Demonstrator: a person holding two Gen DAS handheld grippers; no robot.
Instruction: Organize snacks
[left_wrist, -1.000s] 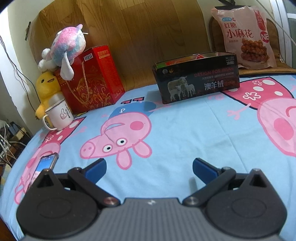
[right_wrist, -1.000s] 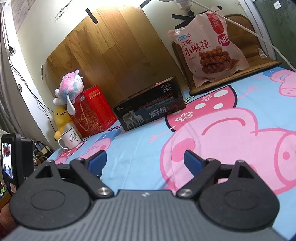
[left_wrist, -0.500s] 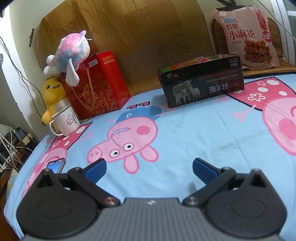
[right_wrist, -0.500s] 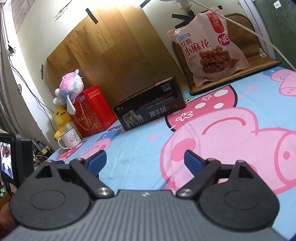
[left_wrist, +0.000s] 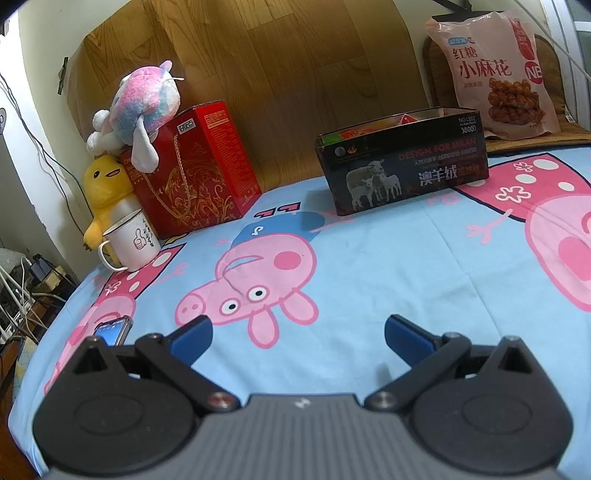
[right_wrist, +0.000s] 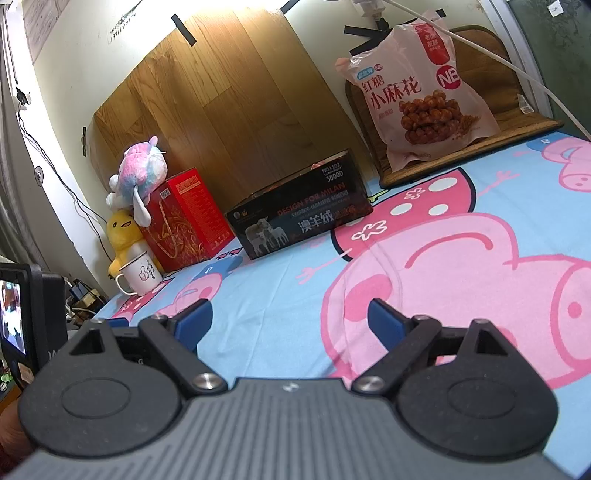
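While both the left gripper (left_wrist: 298, 338) and the right gripper (right_wrist: 290, 319) hover wide open and empty above the cartoon-pig bedsheet (left_wrist: 406, 266), the pink snack bag (left_wrist: 495, 74) leans upright behind the open black box (left_wrist: 402, 166) holding colourful packets.

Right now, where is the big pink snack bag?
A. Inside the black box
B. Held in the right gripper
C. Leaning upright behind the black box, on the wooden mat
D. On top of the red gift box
C: the pink snack bag stands propped on the wooden mat, behind the black box.
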